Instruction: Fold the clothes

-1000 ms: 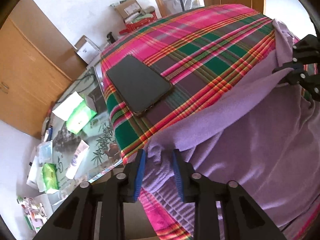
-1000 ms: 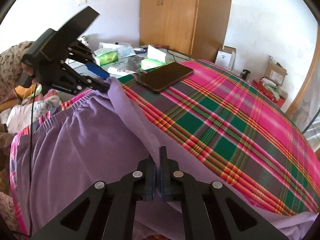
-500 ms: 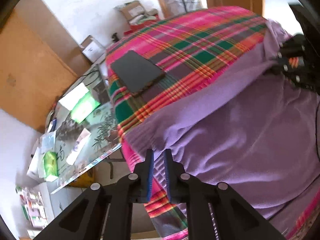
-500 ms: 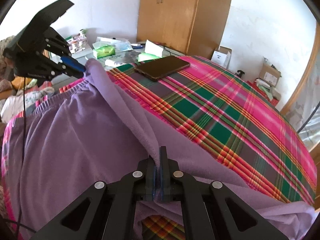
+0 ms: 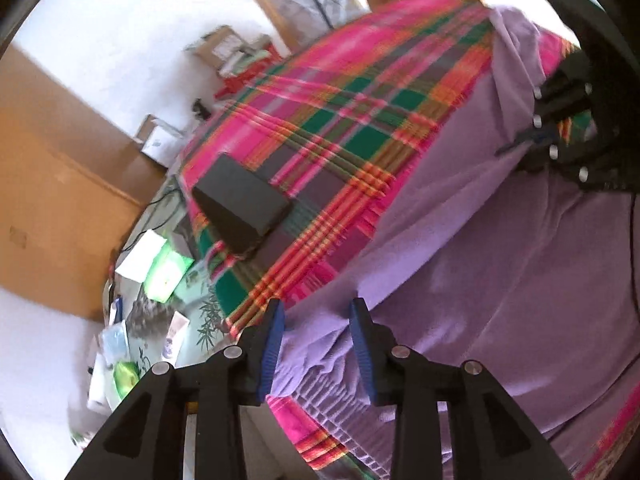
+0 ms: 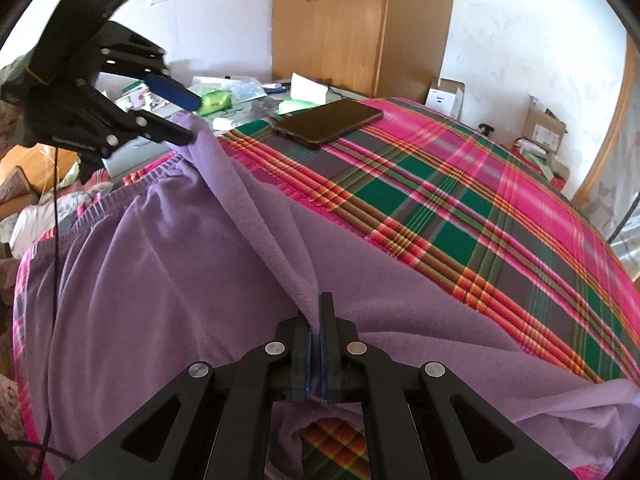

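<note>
A purple fleece garment (image 6: 160, 272) with an elastic waistband lies on a plaid bedspread (image 6: 460, 208). My right gripper (image 6: 318, 320) is shut on a raised fold of the purple cloth. My left gripper (image 5: 316, 320) is open, its blue pads either side of the waistband corner (image 5: 316, 344) near the bed's edge. In the right wrist view the left gripper (image 6: 188, 116) is open at the far end of the raised fold. In the left wrist view the right gripper (image 5: 560, 136) shows at the right on the garment (image 5: 520, 280).
A black phone (image 6: 328, 122) lies on the bedspread (image 5: 340, 140) near its far corner; it also shows in the left wrist view (image 5: 240, 204). A cluttered glass table (image 6: 240, 96) stands beyond the bed, with a wooden wardrobe (image 6: 360, 28) and boxes (image 6: 544, 128) by the wall.
My left gripper shut half a second ago and has opened again around the waistband corner. My right gripper has stayed shut on the fold.
</note>
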